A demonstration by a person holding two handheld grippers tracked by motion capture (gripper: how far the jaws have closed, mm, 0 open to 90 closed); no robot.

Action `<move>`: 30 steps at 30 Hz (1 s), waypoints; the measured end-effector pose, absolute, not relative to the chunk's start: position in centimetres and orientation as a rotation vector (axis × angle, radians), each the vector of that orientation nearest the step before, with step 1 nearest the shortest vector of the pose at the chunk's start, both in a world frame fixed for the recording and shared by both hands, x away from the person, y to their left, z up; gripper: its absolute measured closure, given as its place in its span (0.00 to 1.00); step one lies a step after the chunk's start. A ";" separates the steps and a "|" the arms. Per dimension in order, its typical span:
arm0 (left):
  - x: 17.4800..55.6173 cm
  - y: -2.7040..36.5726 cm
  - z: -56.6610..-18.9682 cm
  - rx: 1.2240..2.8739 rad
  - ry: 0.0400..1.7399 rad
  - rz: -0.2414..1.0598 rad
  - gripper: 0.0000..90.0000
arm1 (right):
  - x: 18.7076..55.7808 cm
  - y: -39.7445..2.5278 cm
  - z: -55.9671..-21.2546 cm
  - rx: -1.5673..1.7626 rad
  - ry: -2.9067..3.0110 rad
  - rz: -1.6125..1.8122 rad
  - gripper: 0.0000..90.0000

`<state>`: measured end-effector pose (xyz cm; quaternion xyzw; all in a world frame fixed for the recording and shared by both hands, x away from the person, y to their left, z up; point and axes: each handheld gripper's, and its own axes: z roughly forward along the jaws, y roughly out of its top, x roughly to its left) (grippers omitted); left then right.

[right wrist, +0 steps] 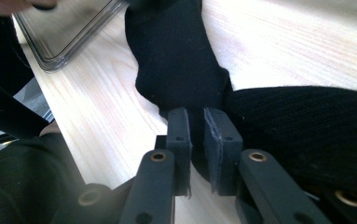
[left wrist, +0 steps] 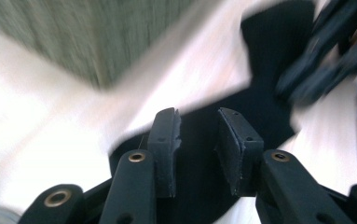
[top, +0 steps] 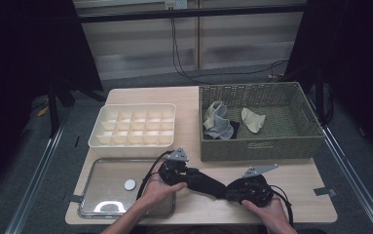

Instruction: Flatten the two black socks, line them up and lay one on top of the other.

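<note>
A black sock [top: 208, 183] lies stretched along the front of the wooden table [top: 291, 195] between my two grippers. My left gripper [top: 190, 174] holds its left end; in the left gripper view the jaws [left wrist: 198, 126] stand a sock's thickness apart with the black fabric [left wrist: 264, 102] filling the gap. My right gripper [top: 229, 189] holds the other end. In the right gripper view its jaws [right wrist: 195, 119] are nearly together, pinching the black sock [right wrist: 171, 56].
A woven basket [top: 262, 146] at the back right holds a grey sock [top: 218, 124] and a beige sock [top: 252, 119]. A white divided box [top: 130, 143] sits at the back left. A clear tray [top: 106, 195] with a white disc [top: 129, 185] lies front left.
</note>
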<state>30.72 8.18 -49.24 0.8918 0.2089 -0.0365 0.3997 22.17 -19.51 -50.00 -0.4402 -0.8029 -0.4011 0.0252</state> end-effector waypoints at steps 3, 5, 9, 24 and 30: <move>30.1 8.2 -49.7 2.295 0.501 -0.094 0.79 | 22.2 -19.7 -49.7 -1.363 -2.482 -1.262 0.87; 29.8 8.4 -49.4 2.322 0.497 -0.099 0.79 | 22.2 -20.1 -49.5 -1.372 -2.465 -1.294 0.85; 29.2 8.7 -49.4 2.326 0.487 -0.109 0.79 | 22.1 -21.0 -48.8 -1.400 -2.434 -1.355 0.83; 29.8 11.1 -48.3 2.268 0.517 -0.077 0.82 | 25.0 -25.2 -48.4 -1.602 -2.469 -1.386 0.75; 30.0 11.0 -48.8 2.284 0.511 -0.087 0.84 | 25.9 -26.9 -49.2 -1.692 -2.455 -1.382 0.71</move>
